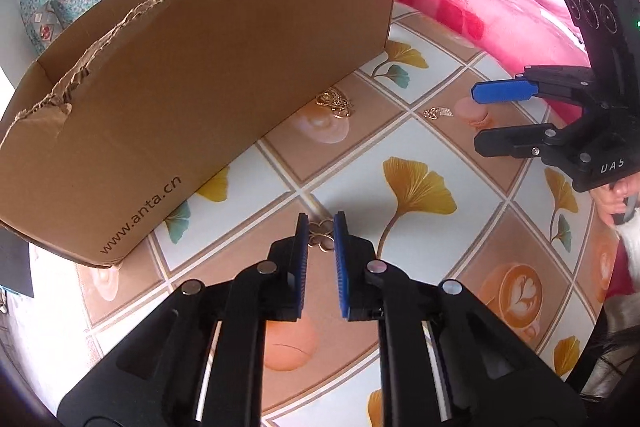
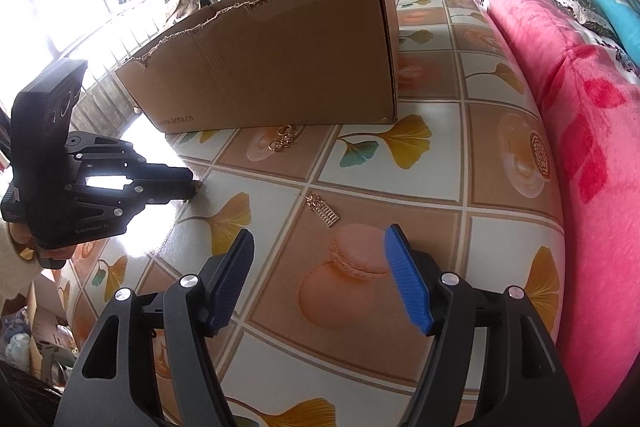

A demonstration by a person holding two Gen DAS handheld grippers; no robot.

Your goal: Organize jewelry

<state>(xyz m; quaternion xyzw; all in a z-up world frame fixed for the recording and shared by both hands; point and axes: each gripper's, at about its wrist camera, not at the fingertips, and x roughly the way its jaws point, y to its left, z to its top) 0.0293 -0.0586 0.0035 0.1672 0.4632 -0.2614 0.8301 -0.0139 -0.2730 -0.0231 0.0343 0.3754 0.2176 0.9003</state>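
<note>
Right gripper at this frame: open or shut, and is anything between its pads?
Open. The right gripper has its jaws wide apart with nothing between them; the rectangular gold pendant lies ahead on the tablecloth.

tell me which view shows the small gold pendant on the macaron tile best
The right wrist view: the pendant lies just ahead of the open right claw, its ladder-like shape clear. In the left wrist view it is small and far, its shape hard to read.

My left gripper (image 1: 321, 227) and right gripper (image 2: 320, 259) are black frames with silver screws, blue ribbed pads (image 2: 406, 283), white lettering.
</note>
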